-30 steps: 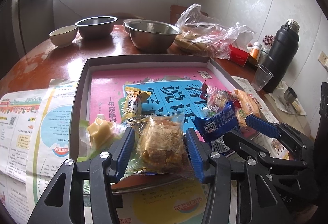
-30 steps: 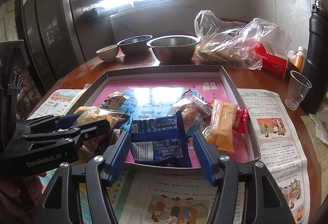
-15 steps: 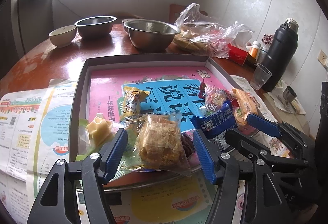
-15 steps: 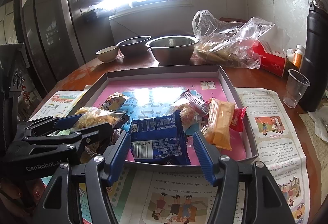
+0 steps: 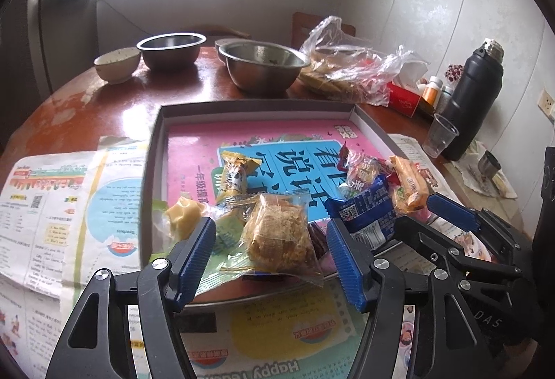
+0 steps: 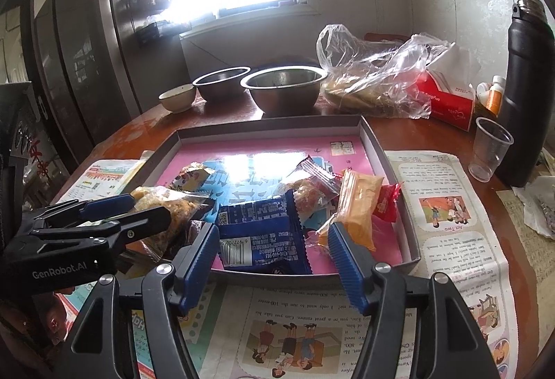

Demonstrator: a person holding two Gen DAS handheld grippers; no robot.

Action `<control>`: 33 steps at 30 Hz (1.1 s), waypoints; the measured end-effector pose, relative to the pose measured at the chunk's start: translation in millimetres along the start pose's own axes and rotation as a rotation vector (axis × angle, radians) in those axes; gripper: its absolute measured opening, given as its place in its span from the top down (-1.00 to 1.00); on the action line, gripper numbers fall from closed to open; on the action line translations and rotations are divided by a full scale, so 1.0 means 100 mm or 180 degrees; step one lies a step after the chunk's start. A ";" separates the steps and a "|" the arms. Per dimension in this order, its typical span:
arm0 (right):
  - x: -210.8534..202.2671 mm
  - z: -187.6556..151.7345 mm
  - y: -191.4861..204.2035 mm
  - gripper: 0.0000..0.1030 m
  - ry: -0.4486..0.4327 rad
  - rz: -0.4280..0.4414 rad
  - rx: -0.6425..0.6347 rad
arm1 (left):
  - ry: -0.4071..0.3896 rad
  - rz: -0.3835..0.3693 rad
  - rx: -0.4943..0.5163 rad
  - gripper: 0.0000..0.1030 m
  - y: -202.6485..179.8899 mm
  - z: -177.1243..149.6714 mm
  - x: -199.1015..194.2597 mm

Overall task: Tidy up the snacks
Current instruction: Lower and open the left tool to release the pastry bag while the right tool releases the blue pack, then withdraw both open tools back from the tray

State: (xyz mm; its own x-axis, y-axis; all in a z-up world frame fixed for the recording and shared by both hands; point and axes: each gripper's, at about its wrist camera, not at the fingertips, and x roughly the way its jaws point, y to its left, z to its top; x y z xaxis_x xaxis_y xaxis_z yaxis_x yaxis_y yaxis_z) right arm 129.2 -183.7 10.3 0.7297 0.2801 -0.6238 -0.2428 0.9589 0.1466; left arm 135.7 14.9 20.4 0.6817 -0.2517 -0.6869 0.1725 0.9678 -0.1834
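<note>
You are holding both grippers side by side at the near edge of the shallow tray, each tilted down toward the snacks lying in it. Your left gripper is standing with its blue pads apart, straddling the clear-wrapped crumbly cake; the wrapper lies between the pads and neither pad is pressing it. Your right gripper is also standing apart, its jaws framing the dark blue packet, whose near end rests on the tray's front rim; the left pad sits just beside the packet's edge, but I cannot tell whether it is touching. The orange packet is lying just beyond the right pad, with the yellow wrapped bar farther back in the tray.
</note>
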 end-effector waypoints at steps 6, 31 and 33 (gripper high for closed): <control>-0.18 0.01 0.00 -0.32 -0.0110 0.0010 0.0012 | -0.0097 0.0033 -0.0015 -0.49 -0.03 -0.02 -0.24; -0.68 -0.31 -0.02 -0.52 -0.0185 0.0024 0.0069 | 0.0049 0.0158 -0.0095 -0.49 -0.19 -0.58 -0.60; -0.71 -0.35 -0.03 -0.55 -0.0199 0.0002 0.0077 | 0.0044 0.0139 -0.0096 -0.49 -0.21 -0.62 -0.63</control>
State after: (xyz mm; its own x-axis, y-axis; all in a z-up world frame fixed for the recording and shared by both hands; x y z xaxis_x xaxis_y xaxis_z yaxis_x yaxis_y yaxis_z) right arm 55.8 -207.6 27.1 0.7682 0.2822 -0.5747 -0.2284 0.9593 0.1658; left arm 45.7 10.2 23.9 0.6783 -0.2094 -0.7043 0.1211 0.9773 -0.1739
